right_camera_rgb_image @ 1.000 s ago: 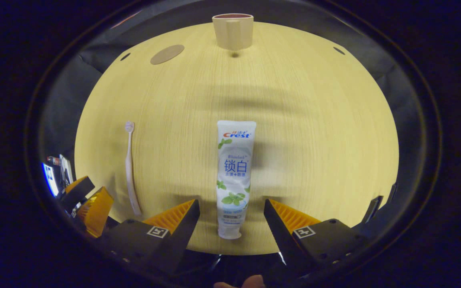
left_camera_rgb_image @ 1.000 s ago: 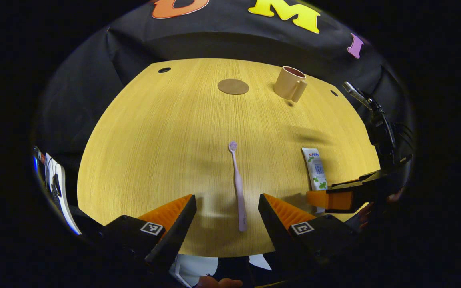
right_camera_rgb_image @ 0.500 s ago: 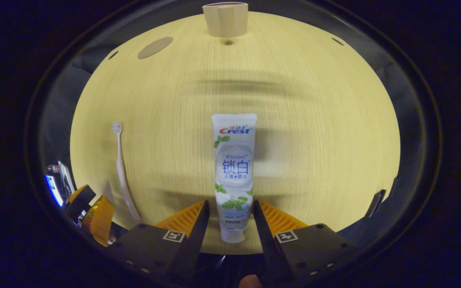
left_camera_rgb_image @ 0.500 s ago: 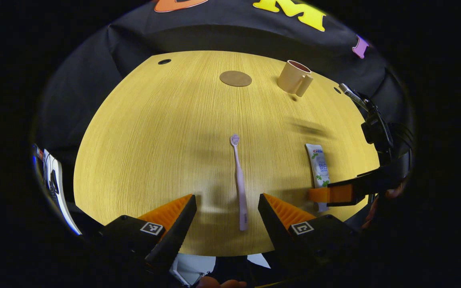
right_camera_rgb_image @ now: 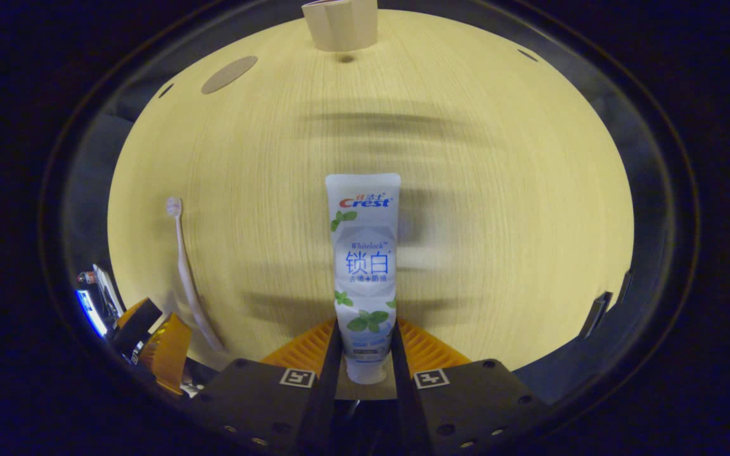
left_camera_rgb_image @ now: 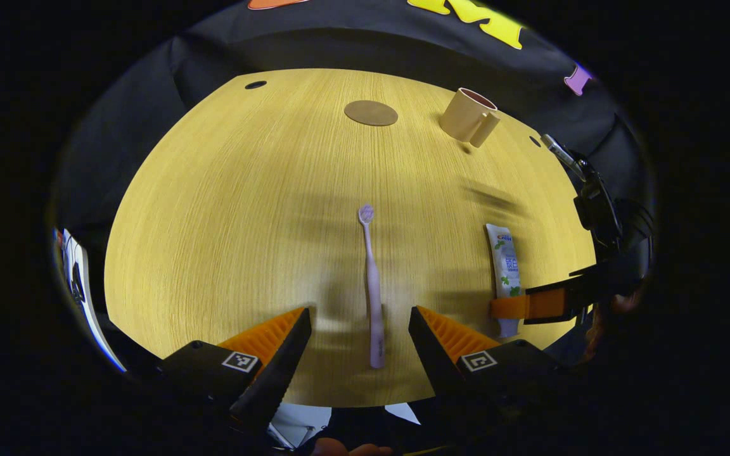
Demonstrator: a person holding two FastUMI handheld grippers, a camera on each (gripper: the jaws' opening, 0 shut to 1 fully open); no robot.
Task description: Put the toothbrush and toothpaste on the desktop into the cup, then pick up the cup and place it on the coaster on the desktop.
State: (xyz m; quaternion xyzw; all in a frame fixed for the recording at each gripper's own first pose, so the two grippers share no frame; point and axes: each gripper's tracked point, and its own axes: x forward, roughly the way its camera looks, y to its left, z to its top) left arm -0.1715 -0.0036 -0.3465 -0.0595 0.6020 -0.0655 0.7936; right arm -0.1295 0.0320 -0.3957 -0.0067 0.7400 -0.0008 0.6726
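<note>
Two grippers are down low over the desktop (left_camera_rgb_image: 225, 209) here. In the right gripper view, the right gripper (right_camera_rgb_image: 365, 345) has its fingers pressed in against both sides of the toothpaste (right_camera_rgb_image: 364, 266), pinching the cap end of the tube, which lies flat and points straight away toward the far edge. In the left gripper view, the left gripper (left_camera_rgb_image: 360, 332) is spread wide, its fingers standing either side of the toothbrush (left_camera_rgb_image: 371, 285) without touching it; the handle end lies between them and the bristle head points away up the table.

Out from there, the left gripper view shows the toothpaste lying off to the right of the toothbrush, roughly parallel to it, with the right gripper's finger laid across its near end. The right gripper view has the toothbrush well to the left of the tube.

Farther back, the cup (left_camera_rgb_image: 468, 118) stands upright near the far edge, handle turned toward us. The coaster (left_camera_rgb_image: 371, 113), a flat round disc, sits beside it on its left, apart from it.
</note>
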